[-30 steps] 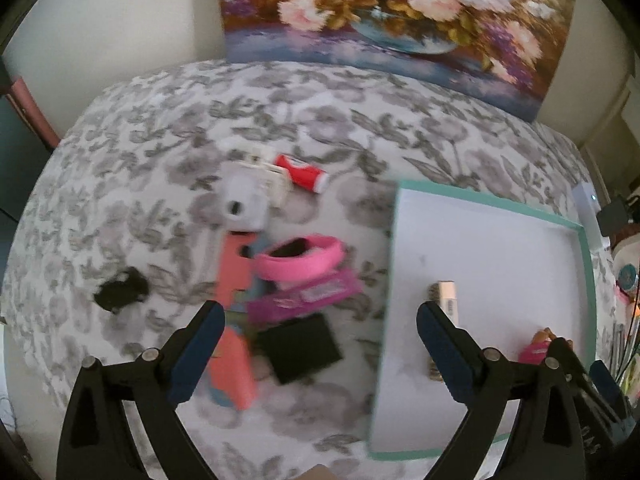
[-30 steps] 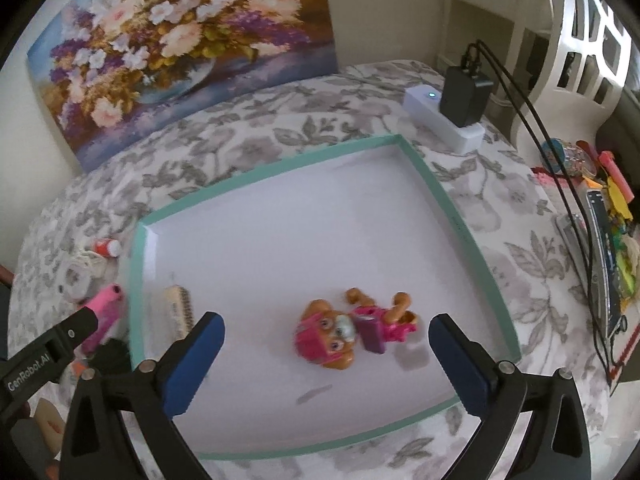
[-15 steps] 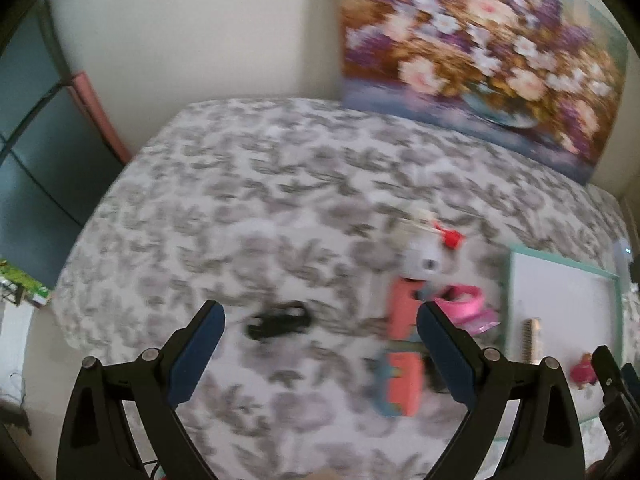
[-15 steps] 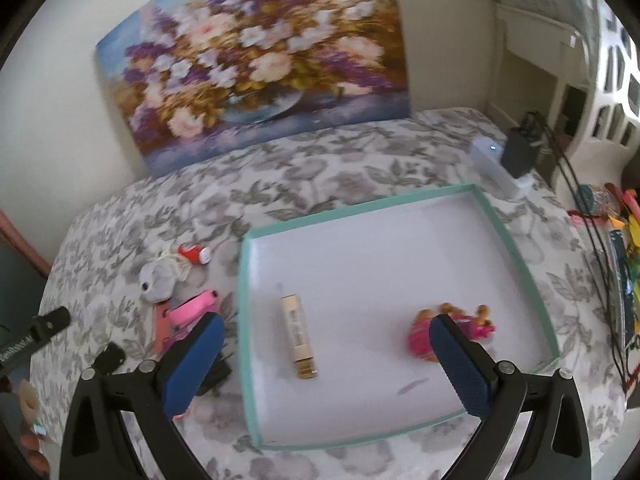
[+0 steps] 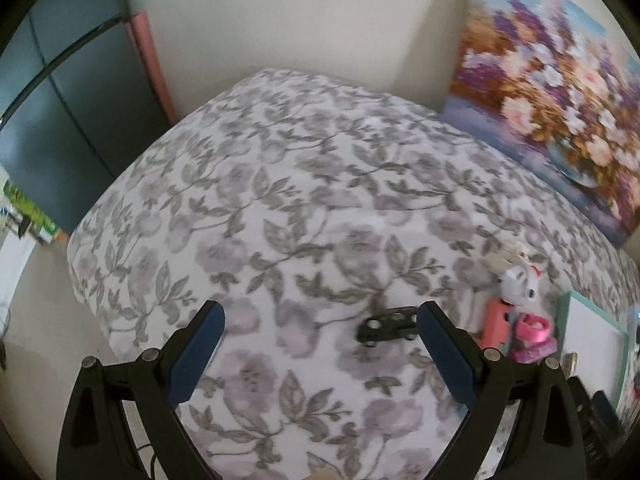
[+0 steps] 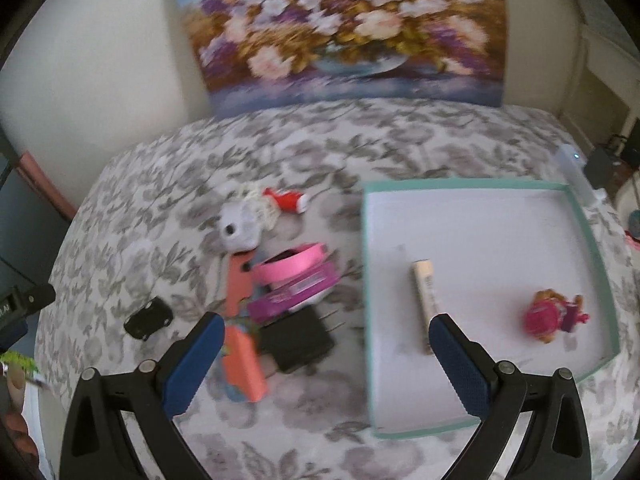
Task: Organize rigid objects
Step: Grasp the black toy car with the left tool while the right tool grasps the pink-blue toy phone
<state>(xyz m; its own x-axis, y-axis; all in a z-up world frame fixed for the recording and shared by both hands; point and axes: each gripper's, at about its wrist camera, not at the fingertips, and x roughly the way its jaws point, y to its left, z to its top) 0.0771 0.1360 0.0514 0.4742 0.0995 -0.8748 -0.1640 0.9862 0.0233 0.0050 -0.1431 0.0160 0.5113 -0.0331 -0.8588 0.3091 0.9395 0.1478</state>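
A teal-rimmed white tray [image 6: 591,240] lies on the floral bedspread and holds a beige tube [image 6: 425,288] and a pink doll [image 6: 554,314]. Left of the tray is a heap: a pink band [image 6: 290,266], a purple box [image 6: 294,296], a black adapter [image 6: 298,340], coral pieces [image 6: 242,356], a white toy camera [image 6: 238,228] and a red tube [image 6: 286,202]. A small black toy car [image 5: 386,326] [image 6: 149,317] lies apart on the left. My left gripper [image 5: 320,350] hangs open above the bedspread, the car near its right finger. My right gripper [image 6: 326,354] is open above the heap and the tray's left edge.
A flower painting [image 6: 340,28] leans on the back wall. A dark cabinet [image 5: 68,92] stands at the bed's left. A white charger block [image 6: 576,176] lies by the tray's far right corner. The bedspread [image 5: 280,200] drops off at its left edge.
Both views have swung left. The left gripper moved from over the tray and heap toward the black car. The right gripper moved from over the doll to the heap and tray edge.
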